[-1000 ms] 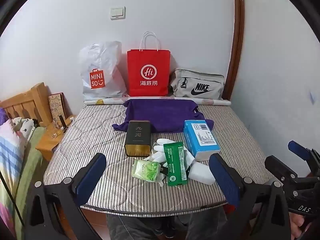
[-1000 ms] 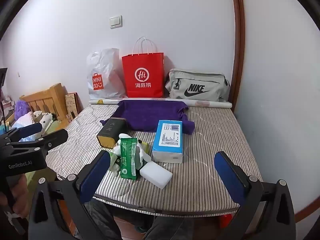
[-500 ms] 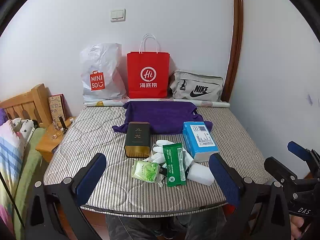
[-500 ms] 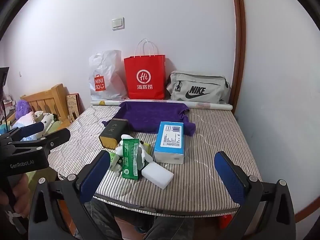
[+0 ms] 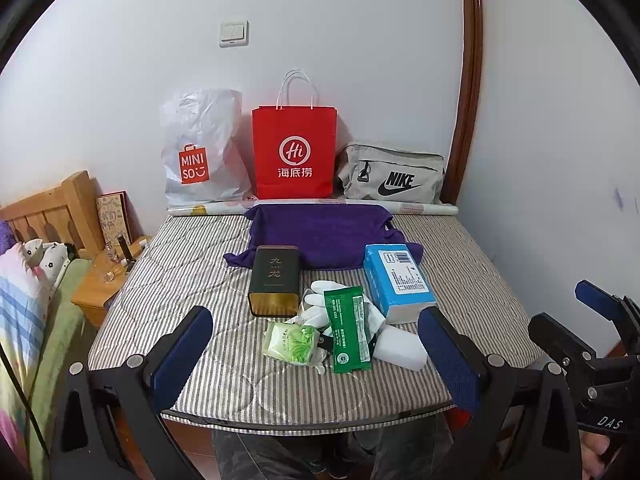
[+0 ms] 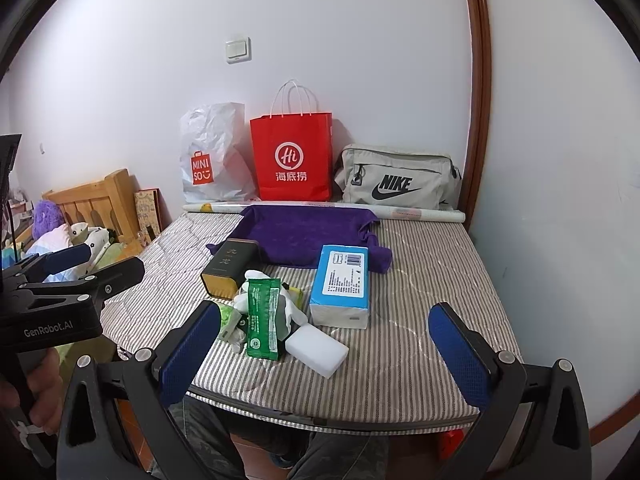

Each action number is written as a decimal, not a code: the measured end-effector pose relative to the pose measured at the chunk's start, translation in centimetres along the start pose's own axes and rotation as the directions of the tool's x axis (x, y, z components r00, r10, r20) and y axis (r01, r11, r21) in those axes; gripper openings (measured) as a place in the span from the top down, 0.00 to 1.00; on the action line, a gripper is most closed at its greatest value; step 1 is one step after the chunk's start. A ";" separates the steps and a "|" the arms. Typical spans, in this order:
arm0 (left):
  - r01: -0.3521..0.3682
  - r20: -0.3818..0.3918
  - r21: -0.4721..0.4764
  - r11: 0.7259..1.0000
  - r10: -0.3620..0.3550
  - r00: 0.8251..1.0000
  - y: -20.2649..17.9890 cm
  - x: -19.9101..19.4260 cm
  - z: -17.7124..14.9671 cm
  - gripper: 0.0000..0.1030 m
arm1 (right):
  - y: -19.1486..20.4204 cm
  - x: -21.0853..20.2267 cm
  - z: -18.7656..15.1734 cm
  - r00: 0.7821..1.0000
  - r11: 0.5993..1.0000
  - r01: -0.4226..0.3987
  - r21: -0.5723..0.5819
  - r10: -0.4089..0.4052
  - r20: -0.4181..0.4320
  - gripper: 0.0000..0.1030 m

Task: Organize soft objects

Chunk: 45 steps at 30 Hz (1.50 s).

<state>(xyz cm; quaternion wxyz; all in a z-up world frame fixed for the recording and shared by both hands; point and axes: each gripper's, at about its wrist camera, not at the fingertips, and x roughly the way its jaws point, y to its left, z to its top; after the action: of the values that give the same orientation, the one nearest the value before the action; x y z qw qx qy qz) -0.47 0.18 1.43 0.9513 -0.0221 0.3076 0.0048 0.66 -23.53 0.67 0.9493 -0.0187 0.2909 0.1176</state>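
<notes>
On the striped mattress (image 5: 180, 272) lie a purple towel (image 5: 320, 236), a blue tissue pack (image 5: 398, 280), a dark tea tin (image 5: 275, 284), white gloves (image 5: 320, 304), a green sachet (image 5: 347, 330), a pale green packet (image 5: 292, 342) and a white sponge block (image 5: 400, 348). They also show in the right wrist view: towel (image 6: 304, 236), tissue pack (image 6: 342, 280), tin (image 6: 228, 272), sachet (image 6: 263, 322), sponge (image 6: 318, 350). My left gripper (image 5: 316, 356) and right gripper (image 6: 324, 356) are open and empty, both held off the near edge.
A white Miniso bag (image 5: 200, 152), a red paper bag (image 5: 294, 152), a grey Nike bag (image 5: 392, 178) and a paper roll (image 5: 420, 209) stand along the back wall. A wooden bed and nightstand (image 5: 100, 280) are at the left.
Both views have drifted slightly; the objects sit a little lower in frame. Nothing on the mattress has moved and both grippers stay open.
</notes>
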 end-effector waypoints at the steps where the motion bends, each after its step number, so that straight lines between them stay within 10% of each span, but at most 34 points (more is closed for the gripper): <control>1: 0.000 0.000 -0.002 1.000 0.000 1.000 0.0 0.0 -0.1 0.00 | 0.0 0.0 0.0 1.000 1.000 0.000 0.000 0.000 0.000 0.01; 45: -0.001 0.006 0.003 1.000 0.001 1.000 -0.2 -0.6 0.0 0.00 | 0.5 -1.2 0.4 1.000 1.000 -0.004 -0.008 0.004 0.013 0.01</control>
<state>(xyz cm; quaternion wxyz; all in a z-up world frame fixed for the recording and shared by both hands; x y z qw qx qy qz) -0.98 -0.06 1.82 0.9521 -0.0205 0.3049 0.0047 -0.23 -23.28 1.71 0.9508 -0.0212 0.2844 0.1208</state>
